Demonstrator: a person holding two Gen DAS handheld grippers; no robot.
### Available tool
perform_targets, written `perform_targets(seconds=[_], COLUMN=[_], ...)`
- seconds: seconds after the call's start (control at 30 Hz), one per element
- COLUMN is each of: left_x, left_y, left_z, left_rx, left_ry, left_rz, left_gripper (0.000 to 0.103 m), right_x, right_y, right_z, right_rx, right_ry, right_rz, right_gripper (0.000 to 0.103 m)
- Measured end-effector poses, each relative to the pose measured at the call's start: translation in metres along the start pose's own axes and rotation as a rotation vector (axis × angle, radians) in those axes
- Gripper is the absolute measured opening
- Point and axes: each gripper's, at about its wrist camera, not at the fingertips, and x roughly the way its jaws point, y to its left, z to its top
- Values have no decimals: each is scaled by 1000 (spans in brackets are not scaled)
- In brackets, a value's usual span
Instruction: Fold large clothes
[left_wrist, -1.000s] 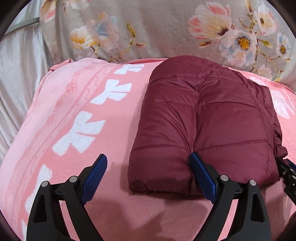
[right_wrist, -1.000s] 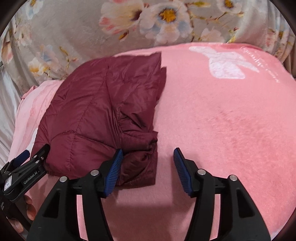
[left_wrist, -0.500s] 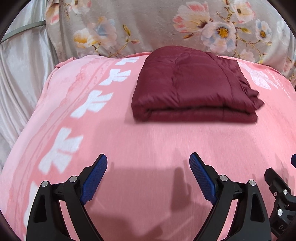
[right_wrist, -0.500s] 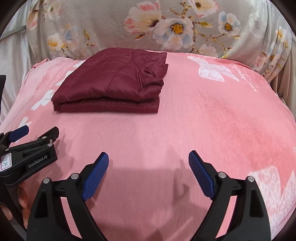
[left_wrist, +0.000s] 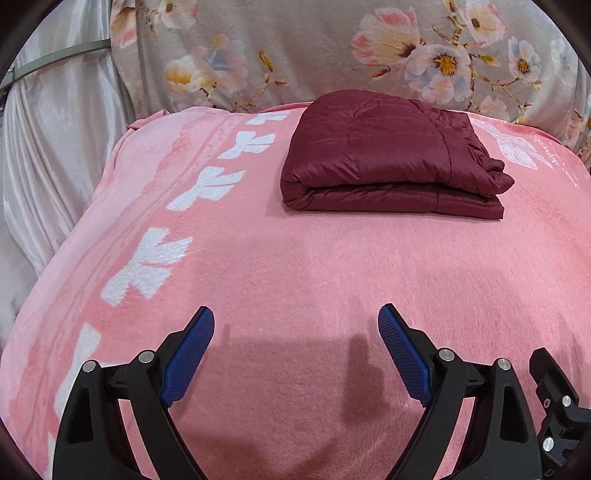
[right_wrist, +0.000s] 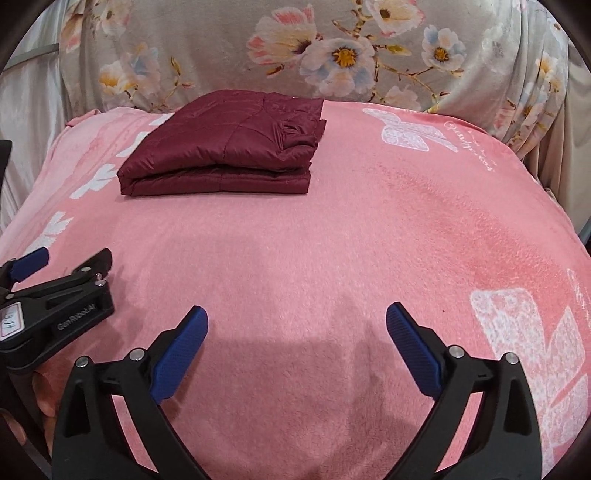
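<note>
Pink plush blanket (left_wrist: 295, 266) covers the bed, bearing a folded maroon quilted jacket (left_wrist: 384, 158) at twelve o'clock. Left gripper (left_wrist: 296, 325) and right gripper (right_wrist: 296, 325) hover with jaws spread wide, empty, well apart from it.

Each camera sits on a gripper and looks forward between its two blue fingers, low over the pink blanket (left_wrist: 295, 266). Both face the far flowered cloth (right_wrist: 332, 48). The left view looks from the near left, the right view from the near right. Both see the folded dark red jacket (left_wrist: 384, 158) far off. The right view also catches the left gripper (right_wrist: 55, 295) at its left edge.
</note>
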Motion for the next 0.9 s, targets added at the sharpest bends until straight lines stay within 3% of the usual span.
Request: perform_targets(seconds=[0.9], left_x=[-4], left_y=[-3], left_z=[0], left_rx=[7], left_ry=[-23], left_rz=[29], left_gripper=[88], right_x=[2], right_y=[-6], right_z=[-2], right_rx=[18], right_ry=[12], right_rz=[-4], right_gripper=[95])
